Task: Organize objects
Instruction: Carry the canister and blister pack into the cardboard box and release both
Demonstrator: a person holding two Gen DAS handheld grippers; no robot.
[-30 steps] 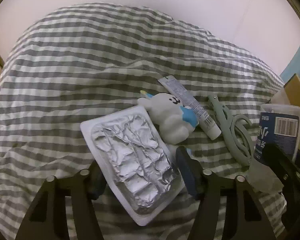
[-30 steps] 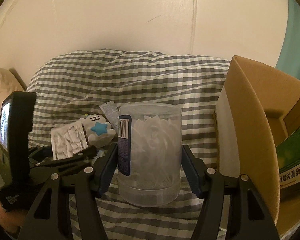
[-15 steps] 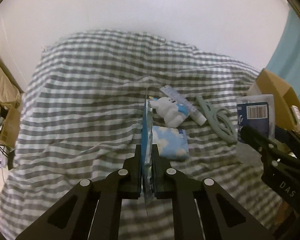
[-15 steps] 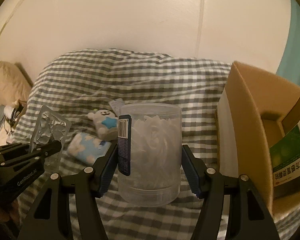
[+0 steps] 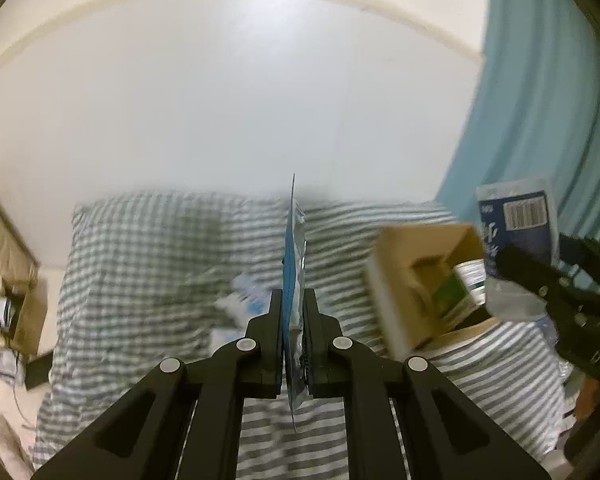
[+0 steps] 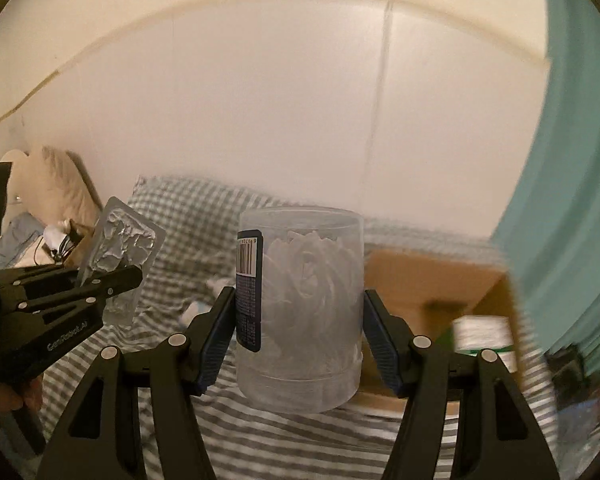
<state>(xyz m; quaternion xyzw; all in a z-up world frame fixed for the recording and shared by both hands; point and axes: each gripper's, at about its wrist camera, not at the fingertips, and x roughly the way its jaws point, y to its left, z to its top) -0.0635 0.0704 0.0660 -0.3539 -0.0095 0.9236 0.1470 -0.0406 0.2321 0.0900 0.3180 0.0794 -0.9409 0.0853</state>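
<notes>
My left gripper [image 5: 292,312] is shut on a silver foil blister pack [image 5: 295,264], held edge-on and upright, high above the bed. The pack also shows flat-on in the right wrist view [image 6: 118,256], with the left gripper [image 6: 112,284] clamped on its lower part. My right gripper [image 6: 300,316] is shut on a clear plastic jar [image 6: 300,312] with a dark blue barcode label; it also shows in the left wrist view [image 5: 516,248]. An open cardboard box [image 5: 420,284] sits on the bed to the right, holding a green-and-white box [image 5: 452,292].
The grey-and-white checked bed cover [image 5: 148,264] lies below with small blurred items [image 5: 240,300] on it. A teal curtain [image 5: 540,120] hangs at right. A white wall [image 5: 240,100] is behind. A bedside box with clutter [image 5: 16,312] is at left.
Both grippers have risen and swung right with their loads. The cardboard box has come into the left wrist view, and the items on the bed look smaller and blurred.
</notes>
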